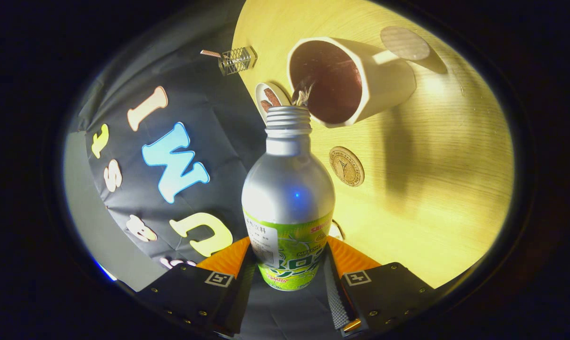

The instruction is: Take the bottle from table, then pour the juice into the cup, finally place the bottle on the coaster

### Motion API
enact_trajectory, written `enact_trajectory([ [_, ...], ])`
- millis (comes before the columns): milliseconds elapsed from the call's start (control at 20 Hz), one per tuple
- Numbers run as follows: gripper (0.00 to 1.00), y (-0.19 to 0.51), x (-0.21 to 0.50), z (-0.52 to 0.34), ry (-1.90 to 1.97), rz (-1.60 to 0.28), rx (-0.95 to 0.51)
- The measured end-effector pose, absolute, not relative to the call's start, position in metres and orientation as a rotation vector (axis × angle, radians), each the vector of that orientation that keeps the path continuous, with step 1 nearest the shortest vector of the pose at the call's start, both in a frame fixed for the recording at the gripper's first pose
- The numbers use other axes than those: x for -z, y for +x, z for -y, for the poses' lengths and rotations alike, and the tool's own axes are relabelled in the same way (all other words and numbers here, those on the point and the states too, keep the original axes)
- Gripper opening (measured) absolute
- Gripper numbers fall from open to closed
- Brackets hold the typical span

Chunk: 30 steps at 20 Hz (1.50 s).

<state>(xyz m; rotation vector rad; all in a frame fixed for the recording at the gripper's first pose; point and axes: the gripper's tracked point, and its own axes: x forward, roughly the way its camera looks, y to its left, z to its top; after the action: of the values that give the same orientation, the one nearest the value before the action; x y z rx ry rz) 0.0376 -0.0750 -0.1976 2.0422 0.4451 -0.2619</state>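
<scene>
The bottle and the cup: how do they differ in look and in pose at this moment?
The bottle is silver metal with a green label, while the cup is plain white with a dark inside. The bottle has a narrow threaded neck; the cup has a wide mouth and a handle. The bottle is clamped between the fingers of the gripper, while the cup stands free on the wooden table. Both are open, and liquid passes from bottle to cup.

Gripper: one unit, hand-held, rolled well over to one side so that the counter stands almost on edge ahead of it. Fingers: two, parted to the width of the bottle, one pressed against each flank of its lower labelled body. Grasp: closed on both sides, firm, with the bottle's neck pointing forward, away from the fingers.
</scene>
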Motion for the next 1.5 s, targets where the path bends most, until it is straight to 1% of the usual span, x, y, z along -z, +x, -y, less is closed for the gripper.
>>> enact_trajectory([
  [700, 0.70, 0.040, 0.183, 0.080, 2.176, -0.461, 0.284],
  [1100, 0.70, 0.044, 0.180, 0.086, 2.252, -0.459, 0.322],
  [1500, 0.70, 0.044, 0.174, 0.082, 2.280, -0.489, 0.321],
])
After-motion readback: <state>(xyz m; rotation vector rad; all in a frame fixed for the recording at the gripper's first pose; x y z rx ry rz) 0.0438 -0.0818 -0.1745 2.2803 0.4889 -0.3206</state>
